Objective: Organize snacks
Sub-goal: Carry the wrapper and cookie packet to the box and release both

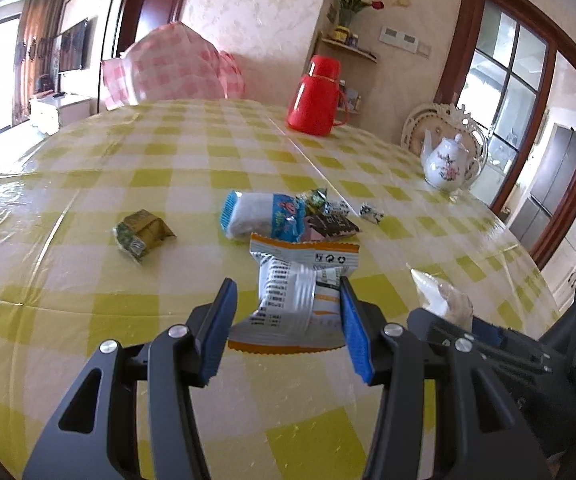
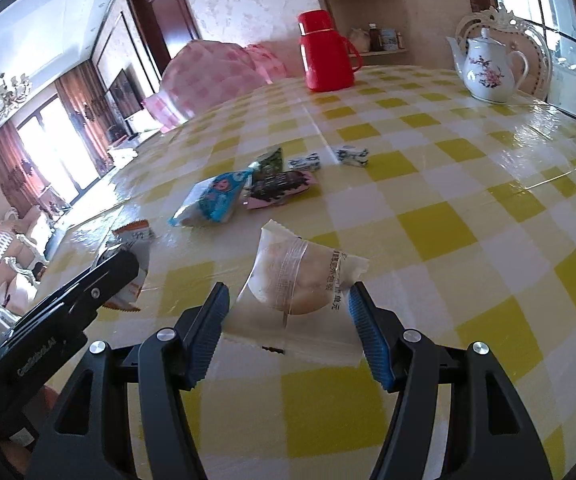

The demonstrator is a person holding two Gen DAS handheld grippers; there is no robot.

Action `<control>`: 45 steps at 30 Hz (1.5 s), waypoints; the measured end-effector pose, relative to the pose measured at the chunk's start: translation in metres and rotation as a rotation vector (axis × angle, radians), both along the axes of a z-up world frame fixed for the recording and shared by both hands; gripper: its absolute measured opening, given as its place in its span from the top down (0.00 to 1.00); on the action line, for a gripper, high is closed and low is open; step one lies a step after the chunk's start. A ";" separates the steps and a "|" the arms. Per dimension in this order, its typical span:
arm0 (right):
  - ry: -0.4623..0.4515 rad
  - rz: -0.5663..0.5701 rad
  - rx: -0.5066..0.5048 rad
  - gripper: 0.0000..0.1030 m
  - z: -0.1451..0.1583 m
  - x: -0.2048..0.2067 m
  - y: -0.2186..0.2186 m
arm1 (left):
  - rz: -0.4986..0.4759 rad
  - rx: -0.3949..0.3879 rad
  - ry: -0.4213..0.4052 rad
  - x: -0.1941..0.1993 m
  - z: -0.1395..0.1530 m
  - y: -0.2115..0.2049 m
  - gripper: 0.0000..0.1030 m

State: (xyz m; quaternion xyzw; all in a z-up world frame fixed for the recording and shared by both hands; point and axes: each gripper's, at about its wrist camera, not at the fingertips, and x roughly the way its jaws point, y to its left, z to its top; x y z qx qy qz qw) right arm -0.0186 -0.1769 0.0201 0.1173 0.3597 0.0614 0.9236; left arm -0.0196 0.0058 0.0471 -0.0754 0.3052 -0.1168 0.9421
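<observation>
Snacks lie partly masked in both views. In the left wrist view the left tongs are clenched on an orange-and-white packet, lifted clear of the surface; its lower edge is cut by the blue pads, and the print is too small to read. The packet's long axis runs away from the camera, its crimped orange end pointing toward the pile. At the right edge of that view the right tongs show only as a dark body, with a pale packet between the fingers and mostly covered by them. In the right wrist view the right tongs grasp that clear packet, a round pale cake visible through the film; it stands tilted, top corner leaning left, long axis roughly away from the camera, its bottom seam partly behind the left pad. Beyond lies the pile: a blue packet lying across the view, overlapping a dark packet whose far part is hidden; a green-foil candy sits behind them, and two small blue-white candies rest just beside. A green packet lies alone, well left of the pile. A red flask and a teapot stand at the far side; the teapot's handle is blurred against a white chair.
</observation>
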 end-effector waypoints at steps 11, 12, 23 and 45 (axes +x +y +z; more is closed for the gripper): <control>-0.076 0.136 0.000 0.41 0.006 -0.029 0.045 | 0.123 -0.049 -0.100 -0.052 0.019 0.045 0.51; -0.084 0.143 -0.004 0.41 0.007 -0.031 0.048 | 0.132 -0.041 -0.101 -0.059 0.019 0.051 0.51; -0.115 0.216 -0.016 0.41 0.012 -0.049 0.080 | 0.197 0.038 -0.114 -0.113 0.029 0.100 0.51; -0.130 0.526 -0.018 0.41 0.024 -0.110 0.205 | 0.326 0.189 -0.036 -0.202 0.016 0.227 0.50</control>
